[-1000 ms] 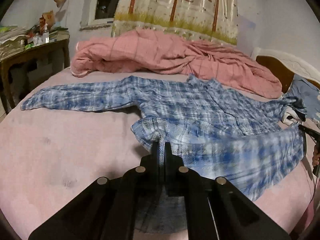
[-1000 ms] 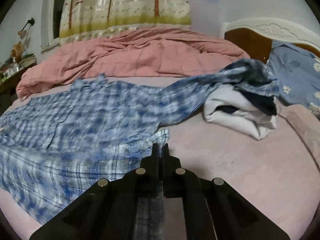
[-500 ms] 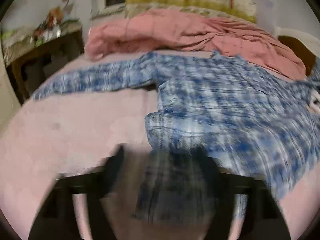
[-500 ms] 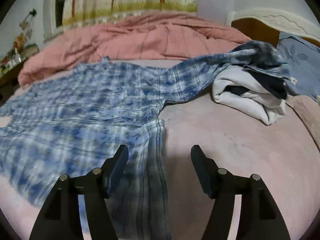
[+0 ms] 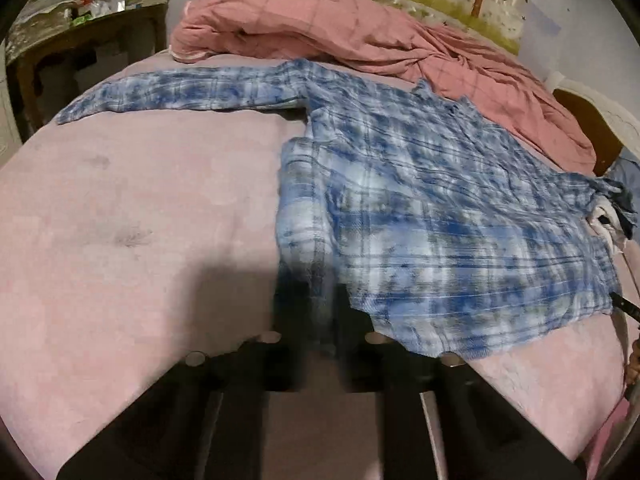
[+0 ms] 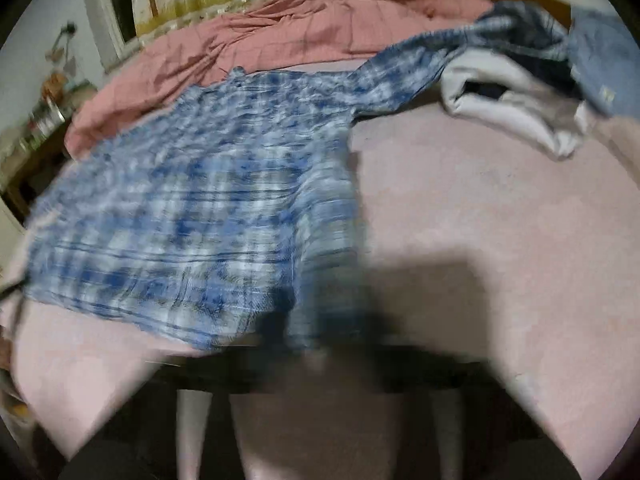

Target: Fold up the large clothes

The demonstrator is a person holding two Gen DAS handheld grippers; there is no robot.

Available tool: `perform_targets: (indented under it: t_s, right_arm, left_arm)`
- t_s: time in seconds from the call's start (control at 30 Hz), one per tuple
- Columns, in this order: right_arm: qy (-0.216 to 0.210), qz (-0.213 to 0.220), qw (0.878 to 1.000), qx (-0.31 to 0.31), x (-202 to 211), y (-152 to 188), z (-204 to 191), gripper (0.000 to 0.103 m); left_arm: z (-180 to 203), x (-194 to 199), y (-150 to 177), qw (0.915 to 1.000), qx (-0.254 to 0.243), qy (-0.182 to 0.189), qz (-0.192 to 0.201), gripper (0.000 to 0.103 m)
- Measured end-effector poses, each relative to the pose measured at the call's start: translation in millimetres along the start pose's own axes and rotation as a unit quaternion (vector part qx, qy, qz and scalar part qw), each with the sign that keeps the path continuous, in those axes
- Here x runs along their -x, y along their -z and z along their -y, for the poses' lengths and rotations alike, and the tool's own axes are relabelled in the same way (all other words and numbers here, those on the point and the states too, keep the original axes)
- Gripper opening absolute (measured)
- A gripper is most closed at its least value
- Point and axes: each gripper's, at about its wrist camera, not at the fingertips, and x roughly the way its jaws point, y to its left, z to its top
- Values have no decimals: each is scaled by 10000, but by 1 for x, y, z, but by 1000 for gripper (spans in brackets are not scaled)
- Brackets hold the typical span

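A blue and white plaid shirt (image 5: 440,208) lies spread on the pink bed (image 5: 140,208), its lower part folded up over its body, one sleeve (image 5: 180,94) stretched out to the left. It also shows in the right wrist view (image 6: 200,208), with its other sleeve (image 6: 400,76) running up to the right. My left gripper (image 5: 308,320) is blurred, its jaws apart, at the shirt's near left edge. My right gripper (image 6: 320,344) is blurred, its jaws apart, at the shirt's near right edge. Neither holds cloth.
A crumpled pink duvet (image 5: 380,40) lies behind the shirt. A wooden side table (image 5: 80,36) with clutter stands at the far left. A pile of white and dark clothes (image 6: 516,92) and a blue pillow (image 6: 604,60) lie at the far right.
Both grippers were shut on the shirt's hem a second ago. They opened, let the hem drop onto the shirt, and have drawn back and upward.
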Motion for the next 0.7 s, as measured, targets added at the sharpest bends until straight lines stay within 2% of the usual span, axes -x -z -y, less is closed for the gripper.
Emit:
perform_targets:
  t_s: [0.13,0.2,0.3,0.4,0.47,0.5,0.57,0.63,0.7]
  right_arm:
    - [-213,46,9996,-170,14,1,13,7]
    - [-287,199,9993,-130,32,4,16,7]
    - [-354,217,9991,-17,44,9,16,7]
    - [104,-12,9999,-27,30,12,17,10]
    - [346,47,9994,-65,29,14,17,26]
    - [526,166,9985,-66,33,13,15,31]
    - [954,478,9943,31,43,10,8,50]
    - [1221,901,9883,132,59,4,-6,60]
    - [1119,1166,9867,179,72,-5,-20,65]
  left_arm:
    - [-3,35,5,9995,-49,31,303,7]
    - [-3,44,10,9997,-92,21,231,7]
    - [-5,40,16,9990,-256,-322,195,6]
    - [-8,28,21,9982,-338,-421,244,12]
    - [-7,31,22,9976,-326,-433,441,24]
    - [-5,35,23,9968,-378,-412,572,27]
    - [9,48,22,9929,-623,-402,930,40]
    - [29,59,17,9864,-947,-435,1271,48]
    - [54,68,12,9792,-1265,-376,1543,56]
